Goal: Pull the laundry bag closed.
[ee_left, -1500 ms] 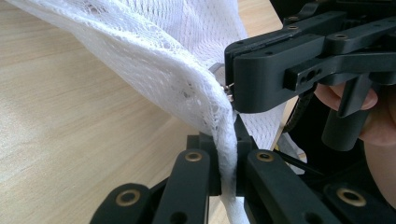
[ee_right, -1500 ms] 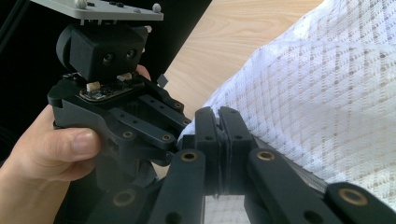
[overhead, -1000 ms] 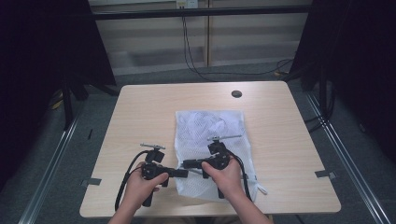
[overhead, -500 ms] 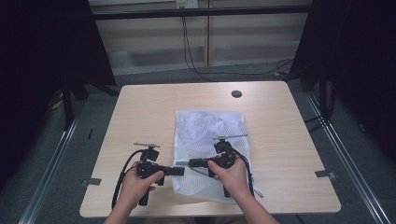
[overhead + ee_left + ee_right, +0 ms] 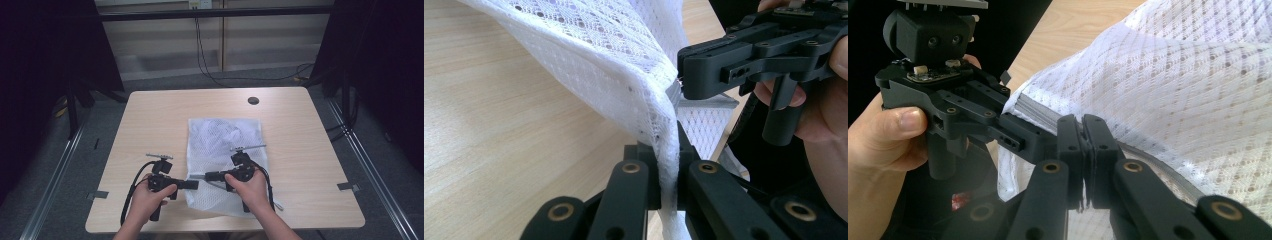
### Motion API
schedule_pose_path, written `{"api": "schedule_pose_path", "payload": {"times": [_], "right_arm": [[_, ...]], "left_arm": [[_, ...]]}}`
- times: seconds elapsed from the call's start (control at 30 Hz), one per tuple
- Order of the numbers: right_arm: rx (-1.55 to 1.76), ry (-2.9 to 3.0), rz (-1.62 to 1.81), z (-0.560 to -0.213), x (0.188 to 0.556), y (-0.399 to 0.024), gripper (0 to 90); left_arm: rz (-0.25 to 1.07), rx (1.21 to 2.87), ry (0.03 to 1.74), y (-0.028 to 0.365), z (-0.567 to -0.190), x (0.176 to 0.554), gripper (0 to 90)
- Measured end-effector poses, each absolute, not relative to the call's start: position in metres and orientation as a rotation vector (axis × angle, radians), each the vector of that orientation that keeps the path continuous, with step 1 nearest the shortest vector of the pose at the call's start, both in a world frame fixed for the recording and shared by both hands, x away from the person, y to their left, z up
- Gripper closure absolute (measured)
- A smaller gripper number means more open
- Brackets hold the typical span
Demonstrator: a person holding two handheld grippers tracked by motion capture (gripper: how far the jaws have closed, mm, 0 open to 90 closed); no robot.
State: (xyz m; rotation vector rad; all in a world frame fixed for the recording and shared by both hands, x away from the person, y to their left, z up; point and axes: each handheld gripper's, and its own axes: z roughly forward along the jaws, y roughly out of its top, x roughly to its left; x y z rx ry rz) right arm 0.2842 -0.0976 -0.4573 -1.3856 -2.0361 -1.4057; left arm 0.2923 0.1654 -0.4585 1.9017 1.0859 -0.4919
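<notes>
Near the table's (image 5: 150, 115) 6 o'clock edge, the left gripper (image 5: 192, 184) is clamped on the white mesh bag's (image 5: 222, 140) lower-left hem. The right gripper (image 5: 207, 176), pointing toward 9 o'clock, pinches what seems the zipper there. Both hands (image 5: 250, 187) hold level.

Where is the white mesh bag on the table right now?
In the high view the white mesh bag lies flat right of centre on the wooden table, its near left edge pinched between the left gripper and the right gripper.

Light wooden table (image 5: 150, 120) under white mesh bag (image 5: 225, 140), small dark disc (image 5: 253, 100).
</notes>
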Motion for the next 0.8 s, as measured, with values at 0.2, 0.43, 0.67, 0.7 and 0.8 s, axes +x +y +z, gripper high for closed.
{"api": "schedule_pose_path", "payload": {"times": [0.2,0.43,0.67,0.7,0.8], "right_arm": [[-1.383,-2.027,-1.413,-0.457,0.283,-0.099,87.4],[-1.390,-2.010,-1.413,-0.457,0.282,-0.100,87.4],[-1.412,-2.008,-1.416,-0.458,0.283,-0.111,87.4],[-1.414,-2.017,-1.413,-0.458,0.282,-0.111,87.4],[-1.413,-2.002,-1.405,-0.458,0.282,-0.113,87.4]], "left_arm": [[-0.509,1.887,1.091,0.166,-0.459,0.292,89.0],[-0.499,1.891,1.093,0.166,-0.459,0.292,89.0],[-0.505,1.878,1.099,0.167,-0.460,0.293,89.0],[-0.499,1.888,1.091,0.167,-0.460,0.293,89.0],[-0.512,1.877,1.098,0.166,-0.460,0.293,89.0]]}}
